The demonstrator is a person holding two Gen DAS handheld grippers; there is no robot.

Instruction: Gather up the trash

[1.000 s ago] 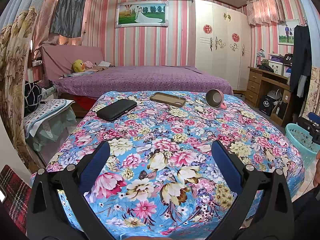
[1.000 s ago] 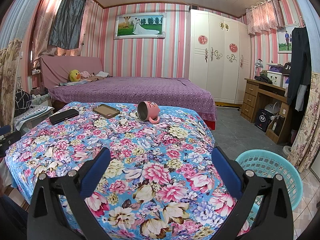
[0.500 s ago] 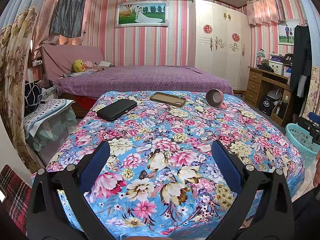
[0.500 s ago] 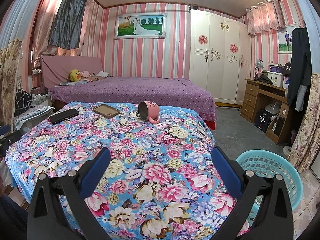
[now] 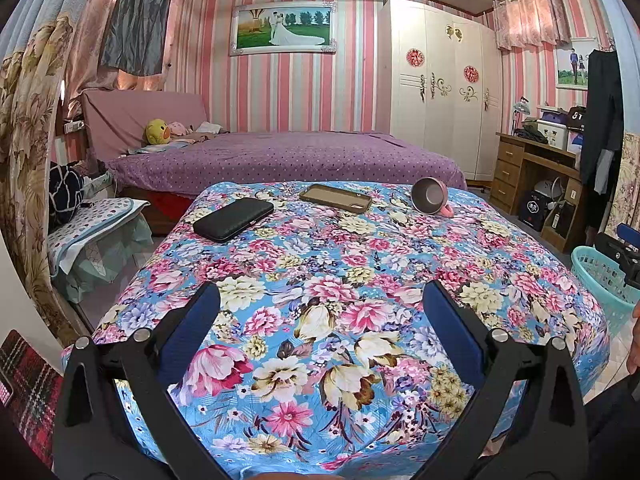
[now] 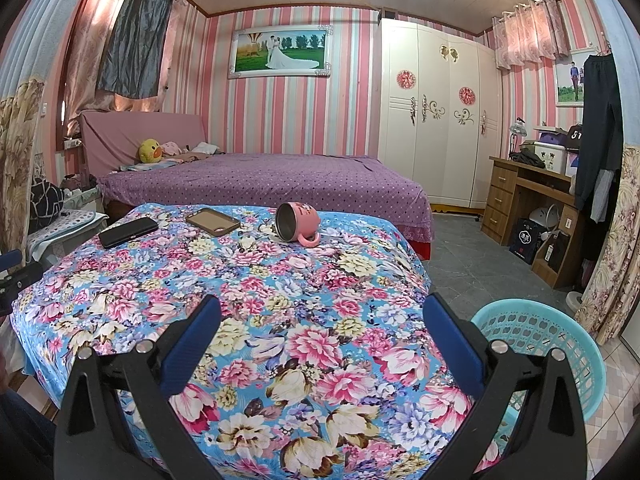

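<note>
- Surface: table w/ blue floral cloth (image 5: pixel 340 280), pink/cream flowers all over, cloth hangs over the edges.
- Far end of the cloth, L to R: black rectangular wallet-type case (image 5: pixel 233 219), brown phone-shaped case lying flat (image 5: pixel 335 198), pink mug w/ steel inside (image 6: pixel 297 223) tipped on its side, mouth facing the cams, handle touching the cloth. All 3 apart from each other.
- Small pale crumpled bit (image 6: pixel 247 243) just beside the mug, on its left; too small to tell what it is.
- Turquoise round plastic basket (image 6: pixel 560 344) on tiled floor at the table's right near corner, beside the cloth's edge.
- Left gripper (image 5: pixel 320 312): blue-padded jaws spread wide, nothing btwn them, over the near end of the cloth.
- Right gripper (image 6: pixel 320 312): same, wide apart, holding nothing, near the right edge by the basket.
- Room: pink-striped walls, purple dotted bed (image 6: pixel 260 180) behind the table, yellow duck plush (image 6: pixel 149 150) at the headboard, white 3-door wardrobe (image 6: pixel 436 128), wooden desk (image 6: pixel 520 196) at right.
</note>
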